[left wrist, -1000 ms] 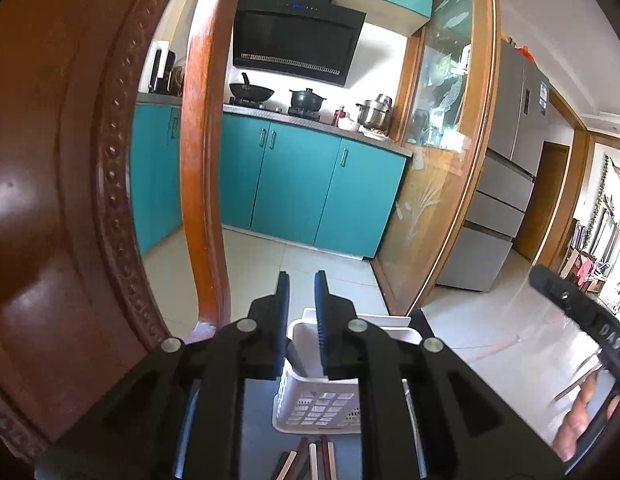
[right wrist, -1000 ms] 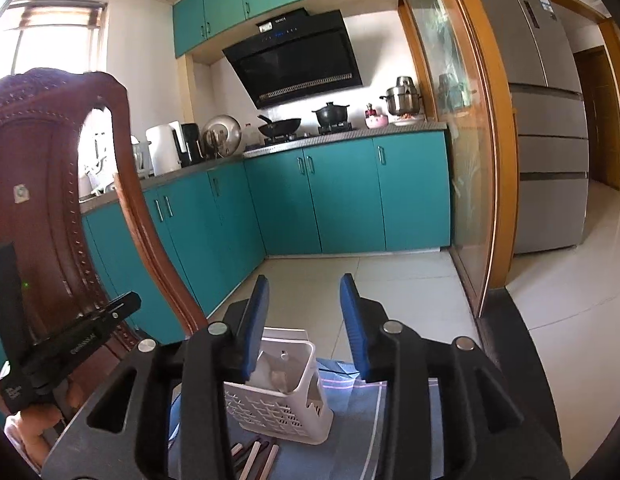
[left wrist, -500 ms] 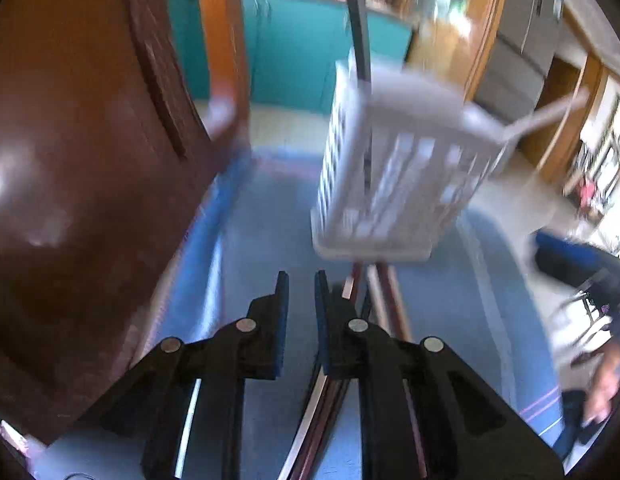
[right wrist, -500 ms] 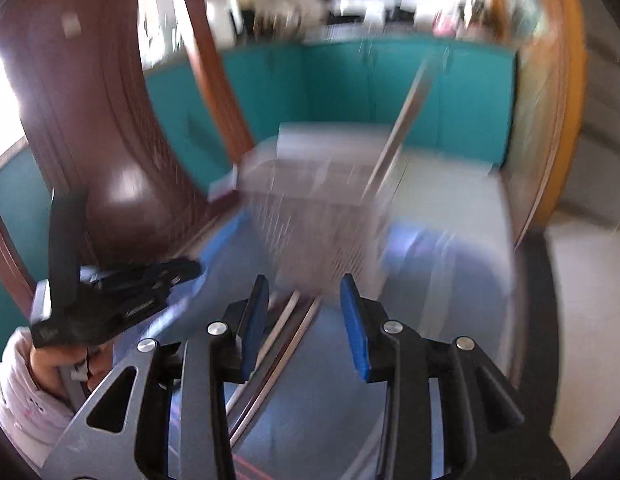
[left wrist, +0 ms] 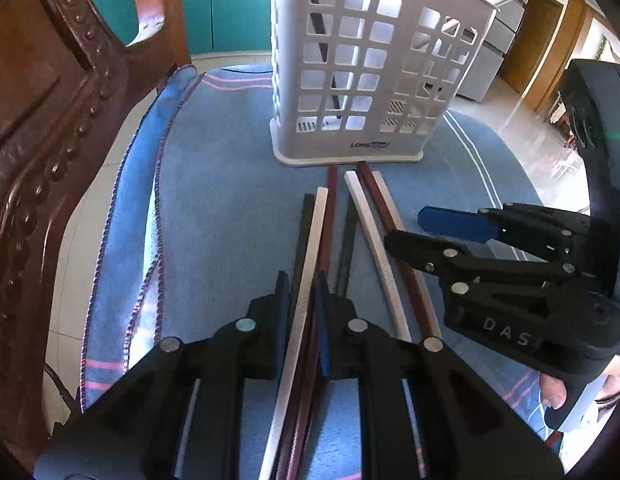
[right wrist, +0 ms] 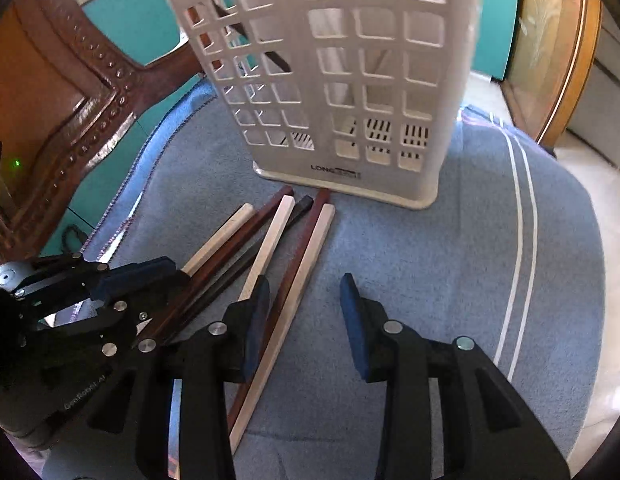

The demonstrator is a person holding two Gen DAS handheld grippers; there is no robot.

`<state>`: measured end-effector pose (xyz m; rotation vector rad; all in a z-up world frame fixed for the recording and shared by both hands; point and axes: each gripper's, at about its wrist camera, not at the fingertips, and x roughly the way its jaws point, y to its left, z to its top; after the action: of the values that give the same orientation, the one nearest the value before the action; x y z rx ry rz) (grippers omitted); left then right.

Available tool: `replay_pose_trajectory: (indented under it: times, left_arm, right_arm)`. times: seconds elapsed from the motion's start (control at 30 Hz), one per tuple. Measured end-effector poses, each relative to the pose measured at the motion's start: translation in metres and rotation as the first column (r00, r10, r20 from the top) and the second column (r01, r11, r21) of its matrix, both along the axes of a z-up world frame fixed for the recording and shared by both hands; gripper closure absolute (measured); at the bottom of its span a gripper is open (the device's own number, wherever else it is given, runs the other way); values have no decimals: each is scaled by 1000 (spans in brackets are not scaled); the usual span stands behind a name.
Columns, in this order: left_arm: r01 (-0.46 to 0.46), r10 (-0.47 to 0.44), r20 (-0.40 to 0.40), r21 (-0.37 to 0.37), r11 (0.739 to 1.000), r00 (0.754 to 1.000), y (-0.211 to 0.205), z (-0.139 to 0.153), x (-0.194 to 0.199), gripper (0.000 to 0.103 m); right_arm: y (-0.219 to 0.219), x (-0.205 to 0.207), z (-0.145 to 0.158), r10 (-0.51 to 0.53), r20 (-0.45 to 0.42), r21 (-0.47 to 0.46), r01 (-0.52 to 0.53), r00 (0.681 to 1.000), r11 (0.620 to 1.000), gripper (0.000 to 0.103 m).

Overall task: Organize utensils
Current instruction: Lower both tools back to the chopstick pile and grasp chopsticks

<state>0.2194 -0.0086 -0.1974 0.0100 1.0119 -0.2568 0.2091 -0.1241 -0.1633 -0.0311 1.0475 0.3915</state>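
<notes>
My left gripper (left wrist: 300,292) is nearly closed, jaws narrow over a white square chopstick (left wrist: 306,276), grip unclear. My right gripper (right wrist: 304,312) sits partly open above the blue towel-covered counter (right wrist: 430,260), loose dark red, black and white chopsticks (right wrist: 278,248) just left. White perforated plastic utensil basket (right wrist: 350,80) stands ahead.

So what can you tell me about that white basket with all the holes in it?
The white basket looks like plastic: a tall holder with walls pierced by a grid of square holes and a flared base bearing a small printed label. It stands upright on the blue cloth, beyond the row of chopsticks, whose ends lie close to its base. Through the holes a dark stick and a white one show inside. No fingers touch it.
</notes>
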Motion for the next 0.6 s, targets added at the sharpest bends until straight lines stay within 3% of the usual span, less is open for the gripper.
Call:
replay_pose_trajectory:
  times: [0.23, 0.3, 0.6]
  left_arm:
    - [-43, 43, -2, -2, 999, 999, 16, -2, -10, 89]
    - [-68, 68, -8, 7, 998, 998, 26, -3, -8, 89]
    - [-59, 60, -7, 44, 997, 998, 12, -3, -5, 89]
  right_arm:
    - [29, -10, -6, 35, 60, -118, -28, 998, 993, 70]
    - [31, -12, -5, 46, 46, -131, -40, 998, 991, 82]
    - [11, -8, -3, 12, -15, -135, -14, 1000, 991, 89]
